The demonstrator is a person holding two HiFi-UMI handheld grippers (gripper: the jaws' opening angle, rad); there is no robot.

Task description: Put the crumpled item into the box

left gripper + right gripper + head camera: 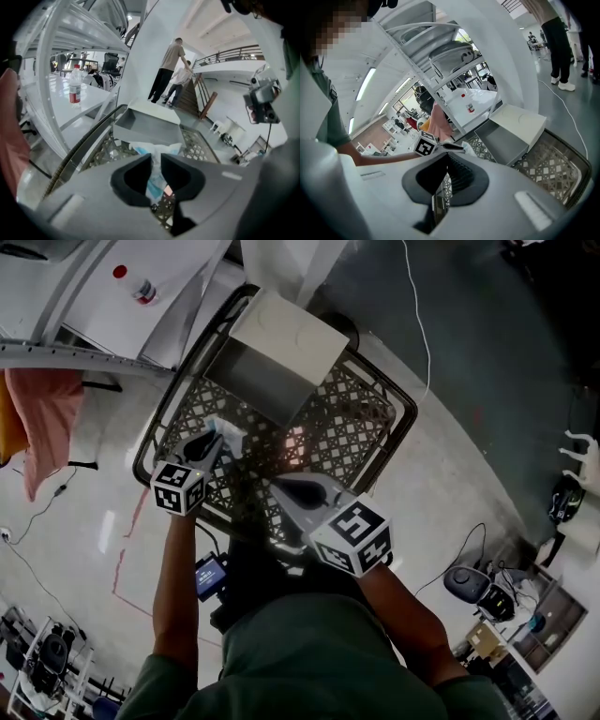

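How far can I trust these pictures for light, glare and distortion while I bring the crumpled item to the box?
Head view: dim overall, with a pinkish glare patch on the mesh of the basket, just short of the box. Left gripper view: bright, the crumpled item clear in the left tool, shelf rails bent by the wide lens. Right gripper view: same bending, dark corners.

I wear a dark green short-sleeved shirt [309, 662]. Ahead of the shirt, my left gripper [225, 433] and right gripper [279, 484] are pale grey shells with black ribbed pads [461, 174]. Each carries a white cube [178, 487] printed with black square markers.
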